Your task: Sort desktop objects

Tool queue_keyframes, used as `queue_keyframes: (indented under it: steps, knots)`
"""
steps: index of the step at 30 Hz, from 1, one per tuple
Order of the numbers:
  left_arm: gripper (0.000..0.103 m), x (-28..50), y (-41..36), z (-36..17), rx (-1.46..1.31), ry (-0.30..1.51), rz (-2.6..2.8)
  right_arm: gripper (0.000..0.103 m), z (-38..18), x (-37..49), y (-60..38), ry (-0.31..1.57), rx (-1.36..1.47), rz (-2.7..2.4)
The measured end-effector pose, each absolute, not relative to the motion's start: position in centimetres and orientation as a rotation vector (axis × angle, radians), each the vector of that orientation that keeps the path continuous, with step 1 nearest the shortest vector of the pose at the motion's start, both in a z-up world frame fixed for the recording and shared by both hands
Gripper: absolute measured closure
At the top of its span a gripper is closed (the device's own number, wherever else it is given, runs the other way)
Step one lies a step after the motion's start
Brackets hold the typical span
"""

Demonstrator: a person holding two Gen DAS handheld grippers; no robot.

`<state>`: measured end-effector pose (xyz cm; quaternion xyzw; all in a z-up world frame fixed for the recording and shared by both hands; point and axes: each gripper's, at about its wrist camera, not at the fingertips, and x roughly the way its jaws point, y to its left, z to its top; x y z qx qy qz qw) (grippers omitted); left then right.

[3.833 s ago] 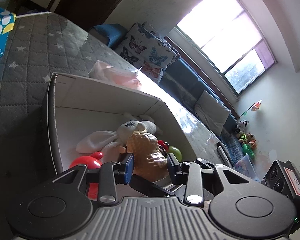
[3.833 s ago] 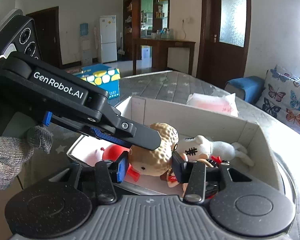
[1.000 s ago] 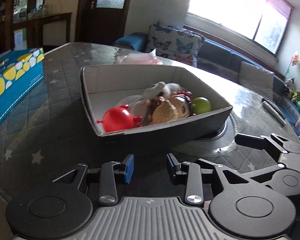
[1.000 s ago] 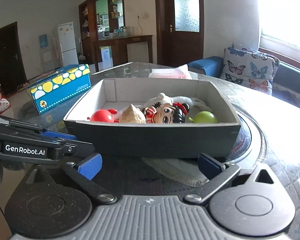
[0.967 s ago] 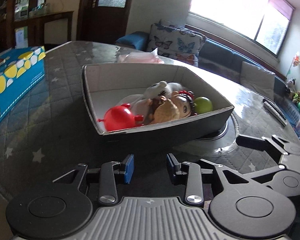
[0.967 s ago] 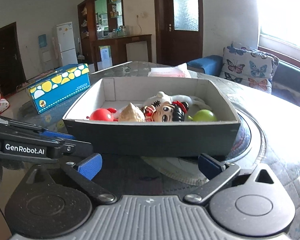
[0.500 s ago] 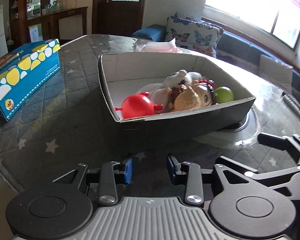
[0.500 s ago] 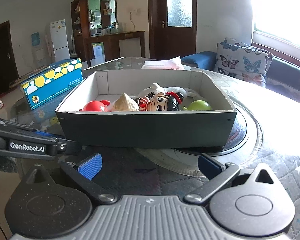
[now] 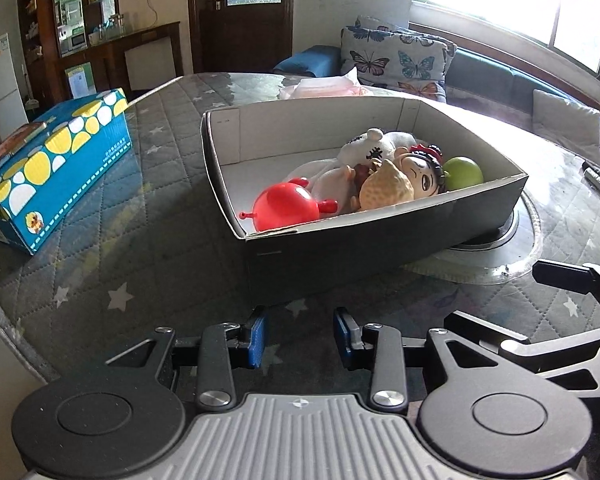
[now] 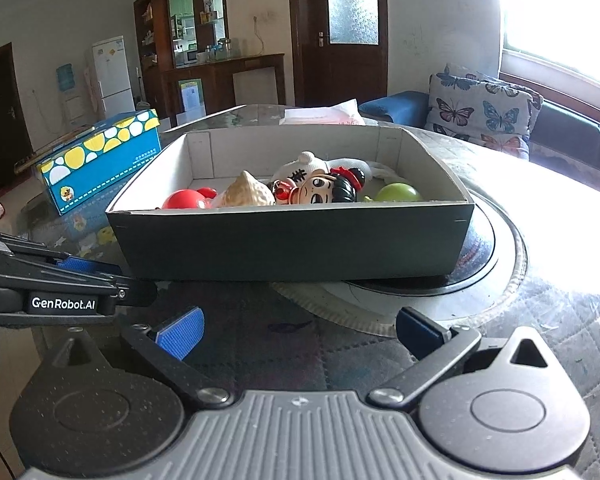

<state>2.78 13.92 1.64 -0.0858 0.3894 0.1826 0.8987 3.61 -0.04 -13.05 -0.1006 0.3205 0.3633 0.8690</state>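
A dark cardboard box (image 9: pixel 380 240) (image 10: pixel 292 240) with a white inside stands on the quilted table. In it lie a red balloon toy (image 9: pixel 286 206) (image 10: pixel 184 199), a tan knobbly toy (image 9: pixel 386 190) (image 10: pixel 250 194), a doll head with black hair (image 9: pixel 424 170) (image 10: pixel 324 190), a white plush (image 9: pixel 368 144) (image 10: pixel 300 168) and a green ball (image 9: pixel 462 172) (image 10: pixel 398 192). My left gripper (image 9: pixel 300 334) is open and empty in front of the box. My right gripper (image 10: pixel 300 330) is wide open and empty, to the right of the left one.
A blue box with yellow and white spots (image 9: pixel 56 168) (image 10: pixel 104 158) lies at the left. A pink tissue pack (image 9: pixel 328 86) (image 10: pixel 324 116) sits behind the box. A round glass turntable (image 9: pixel 500 256) (image 10: pixel 496 264) lies under the box's right end. A sofa with butterfly cushions (image 10: pixel 484 114) stands behind.
Both grippers have pulled back from the box and hold nothing. The tan toy that was between the fingers now lies in the box. Over the last second the views kept backing away slightly.
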Motion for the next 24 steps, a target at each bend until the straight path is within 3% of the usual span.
queue_keyframes:
  steps: [24]
  knots:
    - [0.066,3.22,13.24,0.84,-0.089,0.824,0.430,0.000,-13.61,3.59,0.72,0.686,-0.208,0.769]
